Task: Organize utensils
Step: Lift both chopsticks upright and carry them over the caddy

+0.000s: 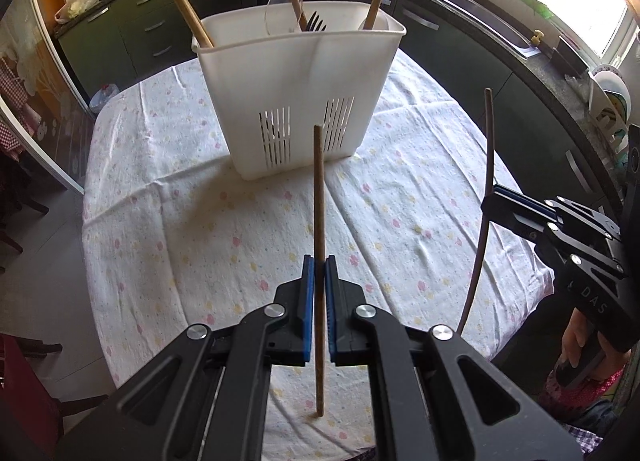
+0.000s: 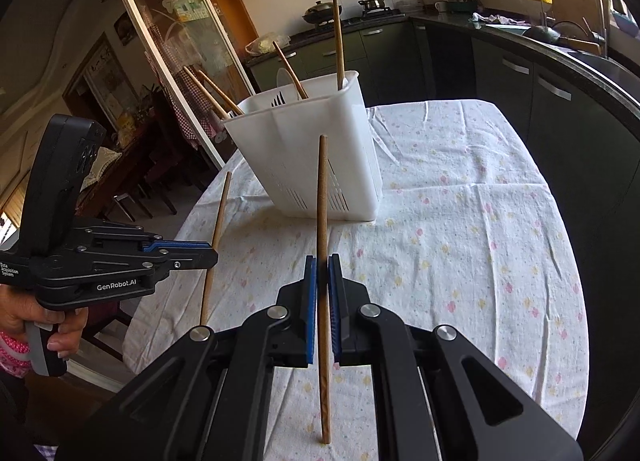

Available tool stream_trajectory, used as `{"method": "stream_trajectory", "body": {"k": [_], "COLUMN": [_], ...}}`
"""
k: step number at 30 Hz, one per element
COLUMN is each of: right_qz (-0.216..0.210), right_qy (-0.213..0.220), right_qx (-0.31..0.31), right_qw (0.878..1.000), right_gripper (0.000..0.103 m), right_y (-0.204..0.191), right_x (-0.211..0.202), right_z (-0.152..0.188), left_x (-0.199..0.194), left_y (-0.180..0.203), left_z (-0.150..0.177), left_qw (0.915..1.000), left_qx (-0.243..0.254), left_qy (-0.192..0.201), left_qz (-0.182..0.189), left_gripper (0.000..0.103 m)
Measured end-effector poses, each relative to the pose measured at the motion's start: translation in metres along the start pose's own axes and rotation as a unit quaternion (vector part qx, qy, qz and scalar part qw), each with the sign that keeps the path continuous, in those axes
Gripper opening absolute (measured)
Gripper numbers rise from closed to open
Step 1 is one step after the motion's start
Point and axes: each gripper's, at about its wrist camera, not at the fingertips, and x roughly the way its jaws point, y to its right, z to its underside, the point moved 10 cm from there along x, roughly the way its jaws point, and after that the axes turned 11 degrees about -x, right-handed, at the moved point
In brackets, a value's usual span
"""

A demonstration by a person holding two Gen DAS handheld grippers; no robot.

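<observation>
Floral tablecloth (image 1: 200,189) carries the white caddy (image 1: 296,101); your left gripper (image 1: 319,281) clamps one chopstick (image 1: 319,201) upright, your right gripper (image 2: 322,281) clamps another chopstick (image 2: 322,189).

The table (image 1: 132,221) fills the middle of both views, draped in a white tablecloth (image 1: 400,197) dotted with small pink and yellow flowers and creased in long folds. A white plastic utensil caddy (image 1: 298,97) with slotted lower walls stands on the cloth, upper centre of the frame in the left wrist view.
</observation>
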Motion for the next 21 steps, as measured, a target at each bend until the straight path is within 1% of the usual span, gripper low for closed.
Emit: {"method": "stream_trajectory", "body": {"k": [7,15,18,21], "right_qz": [-0.004,-0.009,-0.008,-0.011], "right_qy": [0.023,0.039,0.045,0.049], "right_qx": [-0.014,-0.025,-0.034,-0.04], "right_qw": [1.0,0.999,0.998,0.998], "right_gripper": [0.007,0.007,0.007,0.007], "right_y": [-0.011,-0.018,-0.022,-0.026], "right_x": [-0.02,-0.031,-0.036,-0.039], "right_z": [-0.014,-0.029,-0.036,-0.04], "left_x": [-0.029,-0.054,-0.064,-0.085], "left_y": [0.007,0.01,0.012,0.017], "left_z": [-0.01,-0.022,-0.031,-0.048], "left_qw": [0.9994,0.9983,0.9975,0.9954], "left_qx": [0.008,0.01,0.01,0.01], "left_qy": [0.033,0.058,0.07,0.094], "left_qz": [0.002,0.003,0.008,0.014], "left_gripper": [0.005,0.005,0.005,0.005]}}
